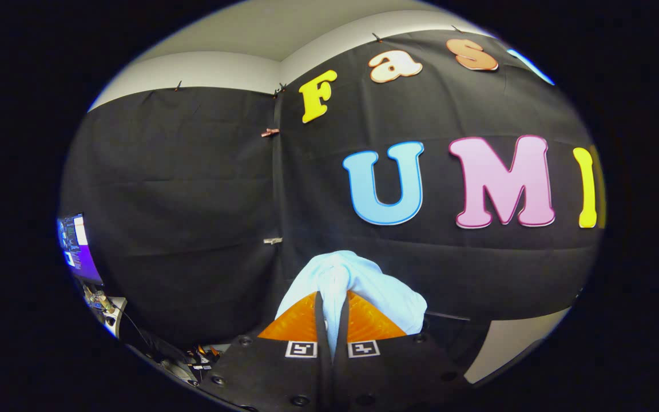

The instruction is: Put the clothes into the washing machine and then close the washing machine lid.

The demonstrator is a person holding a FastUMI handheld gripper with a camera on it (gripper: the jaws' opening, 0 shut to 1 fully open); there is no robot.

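Observation:
A pale blue-white piece of clothing is bunched up between my fingers and bulges out above and to the right of them. My gripper is shut on this cloth, the two fingers nearly touching with a thin fold pinched between them. The gripper is held up in the air, facing the booth's black cloth wall.
A lit screen stands far off to the left of the fingers. Below it lies a clutter of cables and small parts on a surface. A pale wall strip shows below the black cloth at the right.

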